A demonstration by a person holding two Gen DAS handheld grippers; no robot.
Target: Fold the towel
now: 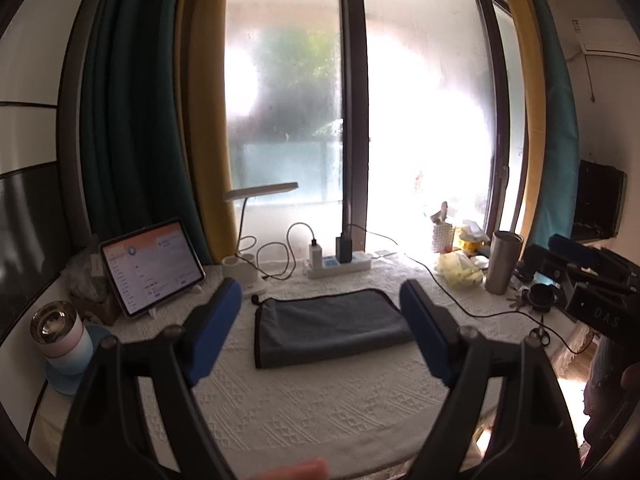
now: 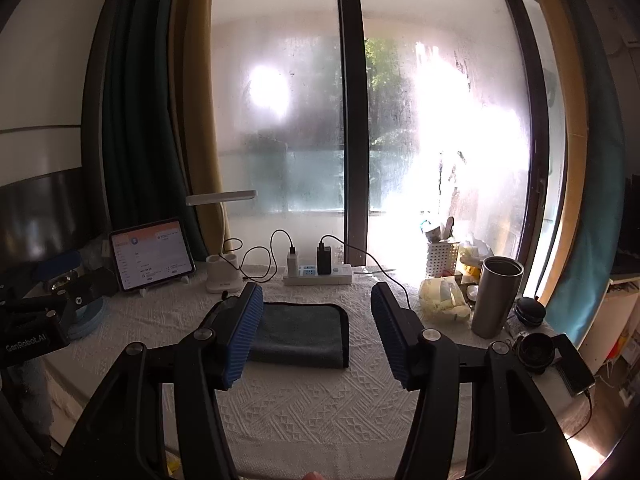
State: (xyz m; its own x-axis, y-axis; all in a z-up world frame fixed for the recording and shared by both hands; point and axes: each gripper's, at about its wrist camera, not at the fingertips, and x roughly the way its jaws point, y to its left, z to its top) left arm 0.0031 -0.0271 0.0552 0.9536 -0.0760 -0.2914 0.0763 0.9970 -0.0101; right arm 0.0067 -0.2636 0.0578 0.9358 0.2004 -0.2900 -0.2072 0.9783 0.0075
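A grey-blue towel (image 1: pixel 332 326) with dark edging lies folded into a flat rectangle on the white textured tablecloth (image 1: pixel 312 404). It also shows in the right wrist view (image 2: pixel 304 332). My left gripper (image 1: pixel 322 334) is open and empty, held above the table in front of the towel. My right gripper (image 2: pixel 318 336) is open and empty too, hovering just short of the towel. The right gripper shows at the right edge of the left wrist view (image 1: pixel 584 276), and the left gripper at the left edge of the right wrist view (image 2: pixel 44 308).
At the back stand a tablet (image 1: pixel 150 266), a desk lamp (image 1: pixel 248 240), a power strip (image 1: pixel 338 266) with chargers and cables, and a steel tumbler (image 1: pixel 502 262). A cup on a blue coaster (image 1: pixel 60 338) sits left. Keys, scissors and a phone (image 2: pixel 572 364) lie right.
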